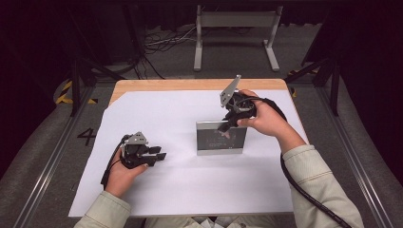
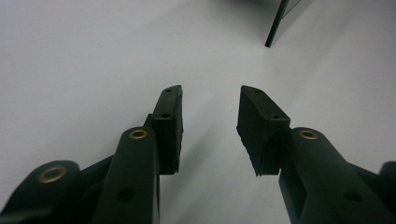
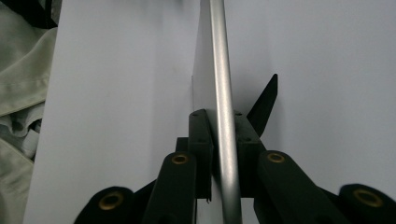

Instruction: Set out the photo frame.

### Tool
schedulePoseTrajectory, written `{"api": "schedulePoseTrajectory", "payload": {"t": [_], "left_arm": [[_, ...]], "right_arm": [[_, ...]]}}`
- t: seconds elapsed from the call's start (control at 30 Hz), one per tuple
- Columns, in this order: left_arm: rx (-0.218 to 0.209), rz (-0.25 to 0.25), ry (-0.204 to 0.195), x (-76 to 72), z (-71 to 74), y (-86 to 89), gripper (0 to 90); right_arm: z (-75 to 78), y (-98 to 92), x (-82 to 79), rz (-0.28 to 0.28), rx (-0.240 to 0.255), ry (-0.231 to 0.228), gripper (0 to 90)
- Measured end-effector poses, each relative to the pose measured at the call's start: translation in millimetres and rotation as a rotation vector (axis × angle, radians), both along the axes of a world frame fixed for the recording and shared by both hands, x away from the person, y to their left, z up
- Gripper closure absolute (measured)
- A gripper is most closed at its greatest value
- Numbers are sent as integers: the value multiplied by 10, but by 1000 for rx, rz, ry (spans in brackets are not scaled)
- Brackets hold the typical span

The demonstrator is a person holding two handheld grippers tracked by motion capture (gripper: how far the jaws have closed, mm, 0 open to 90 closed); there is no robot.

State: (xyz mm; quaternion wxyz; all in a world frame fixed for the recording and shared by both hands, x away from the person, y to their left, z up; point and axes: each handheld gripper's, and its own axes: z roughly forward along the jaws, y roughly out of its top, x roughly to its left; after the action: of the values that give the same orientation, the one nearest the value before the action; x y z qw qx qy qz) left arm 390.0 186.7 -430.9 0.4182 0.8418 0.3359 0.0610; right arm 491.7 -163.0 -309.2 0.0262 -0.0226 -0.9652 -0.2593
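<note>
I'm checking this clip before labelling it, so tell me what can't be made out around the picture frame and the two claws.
- High view: what the picture frame displays is too dark and small to read.
- High view: the right claw covers part of the frame's top edge, hiding the pad contact.
- Right claw view: the frame is edge-on, so its front is hidden.
- Left claw view: the top edge cuts off all but the frame's corner.

Open white sheet (image 1: 157, 118) everywhere around upright picture frame (image 1: 221, 138).
</note>
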Motion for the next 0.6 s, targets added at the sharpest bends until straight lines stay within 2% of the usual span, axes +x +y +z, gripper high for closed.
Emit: {"api": "schedulePoseTrajectory", "payload": {"t": [0.07,0.13,0.17,0.2,0.23,0.27,0.3,0.33,0.37,0.4,0.53,0.6], "left_arm": [[-3,-1,-1,2,-2,3,613],[-2,-2,-1,5,-4,3,612],[-1,-2,-1,6,-5,1,611],[-1,-2,-1,6,-5,1,611],[-1,-2,1,5,-6,-1,611],[-1,-4,5,5,-6,-1,609],[3,-9,1,10,-6,2,609],[4,-8,2,10,-6,1,605],[4,-8,2,10,-6,1,602],[3,-5,5,7,-6,-1,598],[5,-1,2,11,-9,-2,585],[6,0,-1,10,-9,0,581]], "right_arm": [[13,-20,12,-19,8,-28,769],[21,-30,17,-29,13,-36,751],[36,-59,28,-60,33,-47,682],[36,-59,28,-60,33,-47,682],[39,-67,30,-73,38,-54,637],[36,-89,36,-119,57,-64,496],[36,-89,36,-119,57,-64,496],[31,-112,43,-162,79,-66,403],[31,-112,43,-162,79,-66,403],[27,-135,46,-191,92,-71,356],[30,-161,36,-204,111,-72,352],[50,-189,11,-221,136,-73,332]]}}
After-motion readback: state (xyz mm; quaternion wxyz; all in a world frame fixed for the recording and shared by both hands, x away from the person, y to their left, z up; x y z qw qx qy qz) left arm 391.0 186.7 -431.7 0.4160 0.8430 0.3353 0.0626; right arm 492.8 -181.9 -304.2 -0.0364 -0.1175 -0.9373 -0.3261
